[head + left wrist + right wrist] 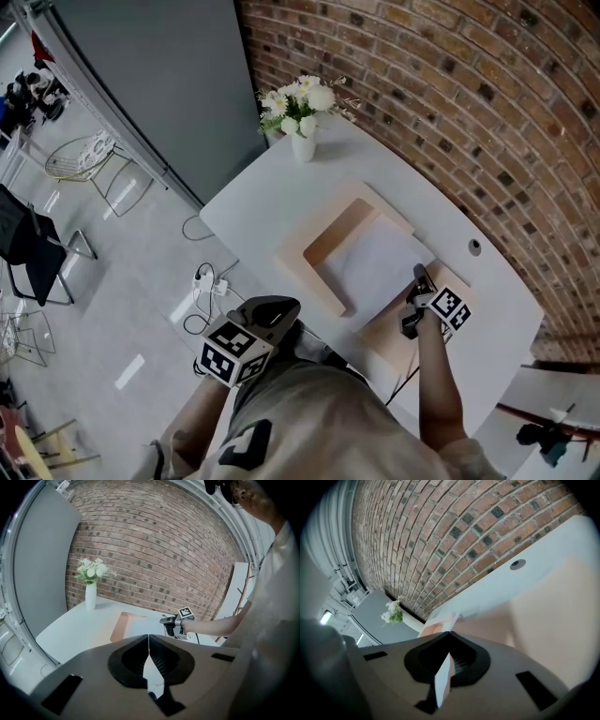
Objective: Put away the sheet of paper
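The head view shows my left claw (279,309) off the near edge of the white desk (262,202), while its own view shows it shut and empty, with my right claw (171,624) out over the open peach folder (323,239). Only the right gripper view shows my right claw (450,635) pinched on a thin white edge. That edge is the sheet of paper (375,262), which lies flat inside the folder with its near right corner at the claw's tip.

Sheet of paper (442,682) tight between right tongs (450,633).
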### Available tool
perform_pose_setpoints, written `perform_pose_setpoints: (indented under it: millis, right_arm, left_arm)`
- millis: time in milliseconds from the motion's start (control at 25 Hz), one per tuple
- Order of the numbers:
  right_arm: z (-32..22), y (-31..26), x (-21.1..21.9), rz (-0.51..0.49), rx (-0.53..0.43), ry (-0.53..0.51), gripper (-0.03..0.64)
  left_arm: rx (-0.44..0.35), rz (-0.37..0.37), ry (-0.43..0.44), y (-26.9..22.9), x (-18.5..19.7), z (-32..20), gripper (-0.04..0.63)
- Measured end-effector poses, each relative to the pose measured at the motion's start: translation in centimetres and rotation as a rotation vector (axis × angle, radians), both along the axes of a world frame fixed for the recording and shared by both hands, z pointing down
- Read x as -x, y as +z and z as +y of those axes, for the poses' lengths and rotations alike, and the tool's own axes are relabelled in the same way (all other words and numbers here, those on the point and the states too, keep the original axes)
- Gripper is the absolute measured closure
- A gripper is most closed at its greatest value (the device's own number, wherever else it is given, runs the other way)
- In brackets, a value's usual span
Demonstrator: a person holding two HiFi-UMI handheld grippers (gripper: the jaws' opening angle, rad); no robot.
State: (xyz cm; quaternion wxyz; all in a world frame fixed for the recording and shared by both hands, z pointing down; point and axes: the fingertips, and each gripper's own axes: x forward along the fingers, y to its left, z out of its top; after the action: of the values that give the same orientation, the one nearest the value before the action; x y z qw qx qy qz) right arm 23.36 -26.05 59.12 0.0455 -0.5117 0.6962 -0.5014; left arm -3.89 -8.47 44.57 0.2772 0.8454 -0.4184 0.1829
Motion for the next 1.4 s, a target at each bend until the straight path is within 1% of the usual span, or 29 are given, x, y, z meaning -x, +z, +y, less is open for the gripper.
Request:
perform_pose_setpoints:
  millis: [400,920,1400]
  right_arm:
    - [-0.4,0.1,0.5,0.007,0.015,0.005,0.594]
    - [-0.5,-0.6,1.0,0.028,0.01,0.009,0.594]
    - [-0.3,-0.7,1.8,0.033,0.013,0.025,0.594]
  left_arm:
    - [-0.003,0.007,-0.028,0.0,1.7,-1.1,0.577]
    - [-0.008,0.017,-0.041,0.3,3.7,-1.8,0.577]
    - [-0.005,0.039,-0.021,1.0,4.7,-1.9,0.577]
